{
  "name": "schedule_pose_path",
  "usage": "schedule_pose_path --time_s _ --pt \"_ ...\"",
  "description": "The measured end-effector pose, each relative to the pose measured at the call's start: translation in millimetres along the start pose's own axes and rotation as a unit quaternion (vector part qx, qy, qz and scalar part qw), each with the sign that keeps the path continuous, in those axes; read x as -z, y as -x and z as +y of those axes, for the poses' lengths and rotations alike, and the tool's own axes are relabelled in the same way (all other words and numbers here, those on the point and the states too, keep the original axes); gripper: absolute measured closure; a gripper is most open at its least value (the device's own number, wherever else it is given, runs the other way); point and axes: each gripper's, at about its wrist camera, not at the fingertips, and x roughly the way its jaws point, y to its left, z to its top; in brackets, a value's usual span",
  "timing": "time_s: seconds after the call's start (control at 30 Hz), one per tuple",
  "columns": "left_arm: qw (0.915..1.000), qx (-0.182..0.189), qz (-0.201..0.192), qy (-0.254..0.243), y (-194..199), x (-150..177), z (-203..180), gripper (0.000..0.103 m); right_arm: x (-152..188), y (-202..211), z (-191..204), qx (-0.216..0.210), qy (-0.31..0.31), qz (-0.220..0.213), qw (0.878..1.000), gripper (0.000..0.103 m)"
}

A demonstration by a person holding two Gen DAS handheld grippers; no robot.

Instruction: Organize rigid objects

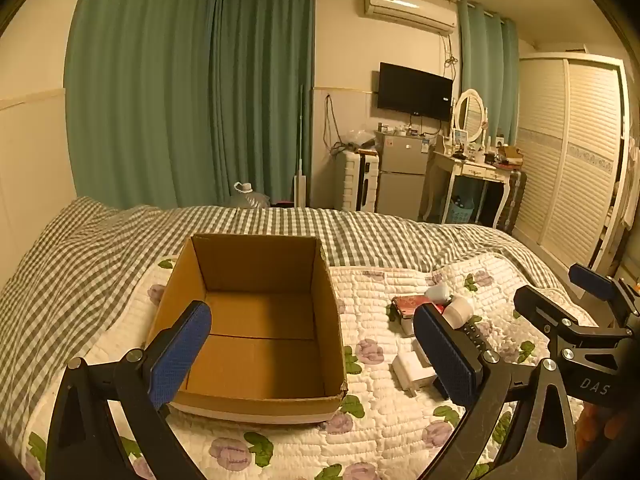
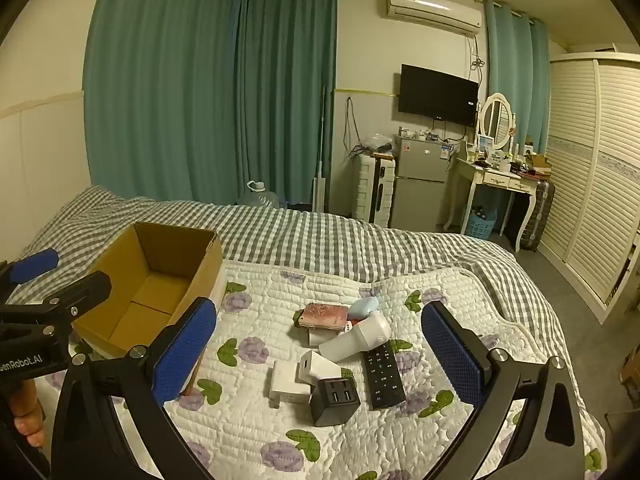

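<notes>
On my far left, the left claw (image 1: 312,354) hangs with its blue pads spread wide, nothing between them — it frames the box (image 1: 256,320) head-on. The box sits open-topped on the bed's floral quilt (image 2: 256,432), its inside bare cardboard, with the checked blanket (image 2: 320,240) just behind it.

Moving right, the pile of things lies on the quilt, apart from the box. Nearest me is a black charger (image 2: 334,400) with its ports facing up and toward me, touching two white plugs (image 2: 288,380) that lean together. Beside those, the black remote (image 2: 384,372) lies flat, buttons up. Behind it, a white handheld device (image 2: 356,338) rests tilted across a small white box, and a pink wallet (image 2: 324,317) sits on top of that heap with a pale blue case (image 2: 363,307) just beside it.

The right claw (image 2: 318,354) hovers over this pile — its pads are also wide apart, holding nothing, the pile showing between them.

Far right, across the room: a fridge (image 2: 420,184), a dressing table (image 2: 500,178) and a slatted wardrobe (image 2: 596,180).
</notes>
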Motion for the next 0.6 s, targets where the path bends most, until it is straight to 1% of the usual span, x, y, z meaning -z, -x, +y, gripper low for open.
schedule_pose_path --time_s 0.07,0.1,0.6 --pt "1.0000 -0.001 -0.001 -0.001 0.2 0.3 -0.1 0.000 0.2 0.3 0.2 -0.001 -0.002 -0.001 1.000 0.000" --pt "1.0000 -0.001 0.007 -0.003 -0.9 -0.1 -0.6 0.000 0.3 0.4 0.3 -0.002 -0.002 0.000 1.000 0.000" --pt "1.0000 -0.004 -0.003 -0.004 1.1 1.3 1.2 0.000 1.1 -0.2 2.3 -0.002 -0.003 0.004 1.000 0.000"
